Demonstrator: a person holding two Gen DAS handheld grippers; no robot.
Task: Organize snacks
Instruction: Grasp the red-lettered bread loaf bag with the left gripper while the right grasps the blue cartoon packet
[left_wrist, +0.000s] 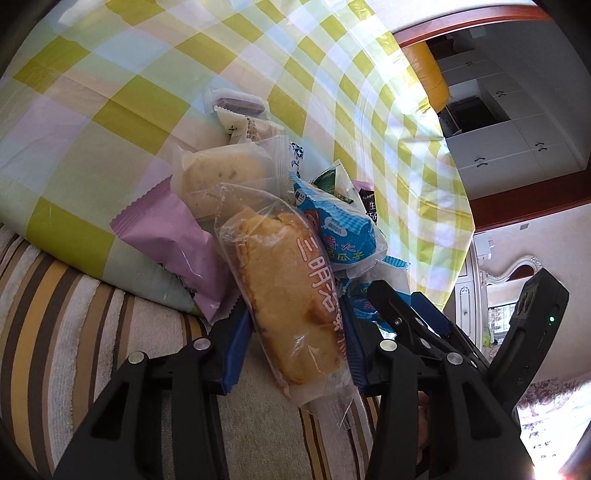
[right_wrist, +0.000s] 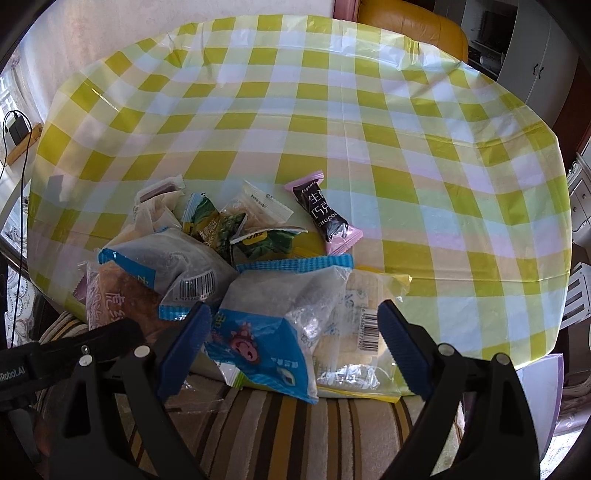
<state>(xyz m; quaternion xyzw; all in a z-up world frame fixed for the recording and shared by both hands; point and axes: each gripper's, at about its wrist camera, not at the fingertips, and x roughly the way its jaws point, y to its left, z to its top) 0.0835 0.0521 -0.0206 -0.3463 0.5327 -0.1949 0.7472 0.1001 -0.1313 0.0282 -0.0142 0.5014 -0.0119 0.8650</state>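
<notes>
The left gripper (left_wrist: 295, 347) jaws clench the middle of a soft, light golden bread in crinkly clear wrapper (left_wrist: 284, 295) at the worktop (left_wrist: 110, 74) edge; the right gripper (right_wrist: 291, 339) jaws stand released.

A heap of wrapped snacks lies at the near edge of the table (right_wrist: 369, 110). In the right wrist view, the chocolate bar (right_wrist: 325, 214) lies apart at the heap's far right. The sandwich cake (left_wrist: 284, 295) overhangs the table edge, above the striped seat (left_wrist: 74, 332), between the left gripper (left_wrist: 291, 343) fingers.
</notes>
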